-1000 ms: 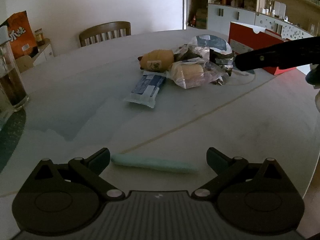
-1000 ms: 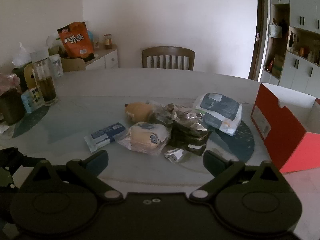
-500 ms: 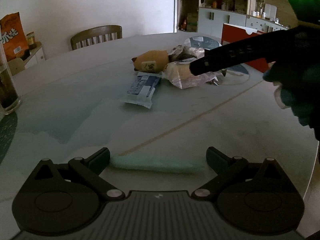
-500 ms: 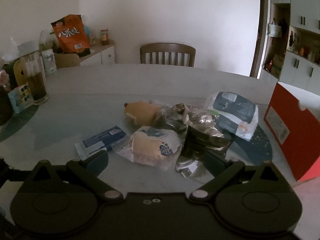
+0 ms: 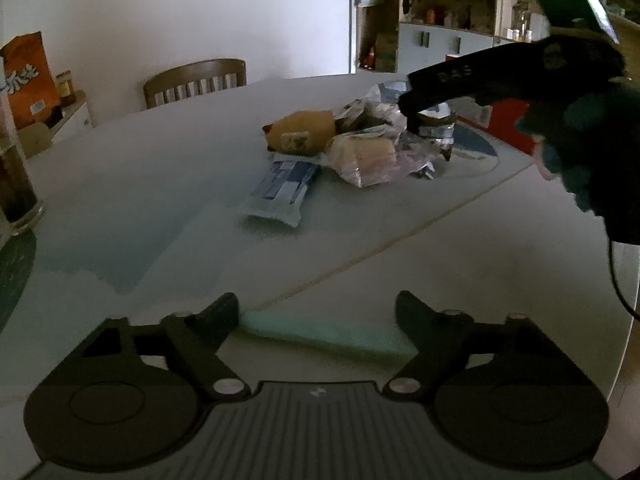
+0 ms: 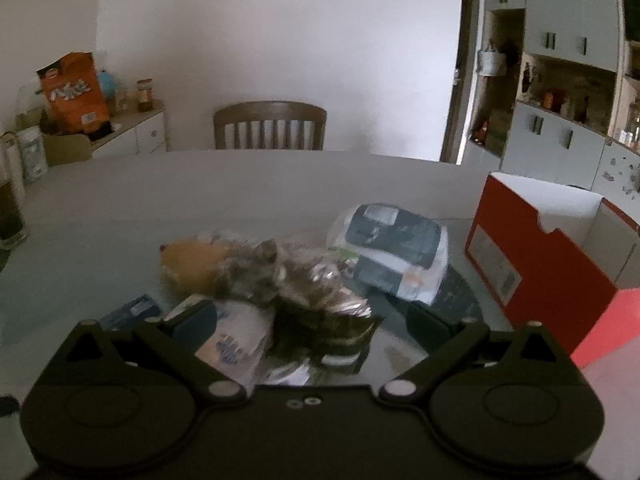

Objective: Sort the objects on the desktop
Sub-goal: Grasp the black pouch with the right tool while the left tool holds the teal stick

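A heap of snack packets lies mid-table: a brown bun packet [image 6: 196, 266], a clear bread packet [image 6: 236, 344], a dark foil packet [image 6: 320, 320], a blue-white wafer packet [image 5: 280, 192] and a grey-white bag [image 6: 394, 252]. My right gripper [image 6: 310, 320] is open, low over the heap, its fingers either side of the dark foil packet. It also shows in the left wrist view [image 5: 416, 120], reaching over the heap from the right. My left gripper [image 5: 316, 312] is open and empty over the near table, with a pale green strip [image 5: 328, 330] between its fingers.
An open red box [image 6: 540, 256] stands on the table to the right of the heap. A glass of dark drink [image 5: 16, 184] stands at the far left. A wooden chair [image 6: 270, 126] is behind the table. A side cabinet holds an orange bag [image 6: 74, 92].
My right gripper has moved forward and down onto the heap, and the dark foil packet now sits between its fingers. My left gripper has barely moved.
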{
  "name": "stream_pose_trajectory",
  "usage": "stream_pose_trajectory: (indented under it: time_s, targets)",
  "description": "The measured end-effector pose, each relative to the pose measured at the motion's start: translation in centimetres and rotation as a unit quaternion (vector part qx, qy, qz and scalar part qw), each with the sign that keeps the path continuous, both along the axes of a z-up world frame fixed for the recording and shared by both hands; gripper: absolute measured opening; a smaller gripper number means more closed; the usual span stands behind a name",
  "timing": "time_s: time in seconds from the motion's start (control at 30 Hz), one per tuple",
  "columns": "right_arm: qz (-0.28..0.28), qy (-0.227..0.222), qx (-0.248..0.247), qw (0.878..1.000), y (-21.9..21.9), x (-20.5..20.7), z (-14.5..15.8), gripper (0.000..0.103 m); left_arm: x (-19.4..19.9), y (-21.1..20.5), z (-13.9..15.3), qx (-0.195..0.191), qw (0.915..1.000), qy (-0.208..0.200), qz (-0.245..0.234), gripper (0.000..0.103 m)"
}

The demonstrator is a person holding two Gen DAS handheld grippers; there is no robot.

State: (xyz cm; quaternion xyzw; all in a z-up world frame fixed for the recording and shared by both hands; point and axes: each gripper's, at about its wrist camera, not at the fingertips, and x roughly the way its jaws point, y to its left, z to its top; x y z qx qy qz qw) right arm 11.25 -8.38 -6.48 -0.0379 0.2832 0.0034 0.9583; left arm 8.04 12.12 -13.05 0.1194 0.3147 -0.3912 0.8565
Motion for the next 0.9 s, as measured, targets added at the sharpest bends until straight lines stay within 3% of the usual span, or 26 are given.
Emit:
stream_pose_trajectory:
  time_s: [0.1, 0.33, 0.43, 0.63, 0.9]
  targets:
    - [-0.013, -0.001, -0.002, 1.000, -0.3, 0.9, -0.3, 0.101, 0.1, -0.4, 0.1, -0.002, 1.0000, -0.001, -0.003, 0.075]
    - [-0.025, 0.023, 0.014, 0.999, -0.8, 2.0, -1.4, 0.101, 0.1, -0.9, 0.2, 0.002, 0.9999, 0.000, -0.010, 0.074]
    - [-0.027, 0.028, 0.017, 0.999, -0.7, 2.3, -1.7, 0.100, 0.0, -0.6, 0.5, 0.000, 0.9998, -0.007, -0.021, 0.084]
    - [-0.034, 0.038, 0.035, 0.998, -1.4, 2.5, -1.6, 0.100, 0.1, 1.0, 1.4, -0.011, 0.9954, -0.019, -0.094, 0.096]
    - [-0.024, 0.043, 0.037, 0.998, -1.7, 2.5, -1.5, 0.099, 1.6, 2.0, 1.0, -0.016, 0.9768, 0.009, -0.213, 0.100]
